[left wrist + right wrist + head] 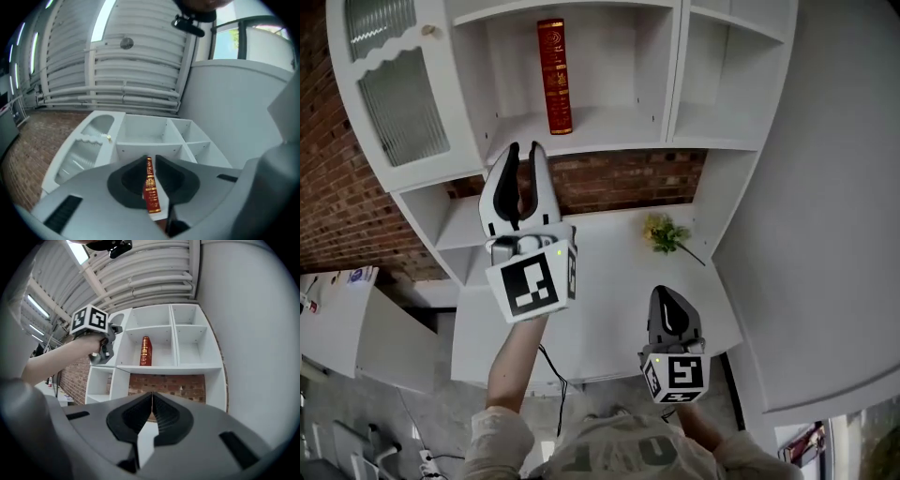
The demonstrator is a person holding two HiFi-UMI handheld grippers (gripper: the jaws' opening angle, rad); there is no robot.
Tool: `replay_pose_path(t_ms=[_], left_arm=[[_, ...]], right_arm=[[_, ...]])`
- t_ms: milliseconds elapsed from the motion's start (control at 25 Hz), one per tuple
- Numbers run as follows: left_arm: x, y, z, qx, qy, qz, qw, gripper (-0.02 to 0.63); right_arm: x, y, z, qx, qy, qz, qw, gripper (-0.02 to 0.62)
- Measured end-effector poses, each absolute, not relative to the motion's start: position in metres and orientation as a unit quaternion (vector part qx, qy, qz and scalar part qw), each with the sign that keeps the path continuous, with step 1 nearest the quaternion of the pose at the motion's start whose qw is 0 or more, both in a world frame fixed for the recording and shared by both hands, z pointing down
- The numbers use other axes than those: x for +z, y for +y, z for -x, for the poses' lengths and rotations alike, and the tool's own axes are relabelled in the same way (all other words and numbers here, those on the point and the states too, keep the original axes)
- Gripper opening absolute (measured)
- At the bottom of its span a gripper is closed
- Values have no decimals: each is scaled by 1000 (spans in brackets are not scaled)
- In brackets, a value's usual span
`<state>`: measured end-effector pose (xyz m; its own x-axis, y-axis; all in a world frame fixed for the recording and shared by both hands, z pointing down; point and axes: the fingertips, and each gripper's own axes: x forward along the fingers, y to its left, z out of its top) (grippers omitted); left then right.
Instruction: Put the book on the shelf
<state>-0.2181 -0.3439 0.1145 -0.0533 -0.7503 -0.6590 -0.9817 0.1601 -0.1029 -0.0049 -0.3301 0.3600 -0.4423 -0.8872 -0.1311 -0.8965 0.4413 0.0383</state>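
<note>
A red book with gold bands (554, 75) stands upright and alone on the white shelf (609, 131), in the middle compartment. My left gripper (524, 150) is raised in front of the shelf, just below and left of the book, with its jaws a little apart and nothing held. In the left gripper view the book (151, 190) shows through the narrow gap between the jaws, still some way off. The right gripper view shows the book (145, 351) free of both grippers. My right gripper (673, 298) hangs low over the table, jaws together and empty.
The white shelf unit has a ribbed glass door (394, 94) at its left and open compartments at its right. A yellow flower sprig (664, 232) lies on the white table (609, 309). A brick wall (619, 178) shows behind.
</note>
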Motion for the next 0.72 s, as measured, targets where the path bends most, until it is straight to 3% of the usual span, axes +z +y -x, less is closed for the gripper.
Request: replay_pose_path(t_ms=[40,80,440,720], left_arm=[[127,-323,220,187,705,612,307,28],[142,-304,221,180,712,608,302,16],[341,-230,237,77,758,628,159,12],[363,-216,239,57,762,631,131,12]], right_arm=[[356,-329,12,61,851,519,48,17],[352,-327,17,72,855,512,49,17],[341,-292,58,115,881,457,50,17],[364,-275,79,97,896,434,23,15]])
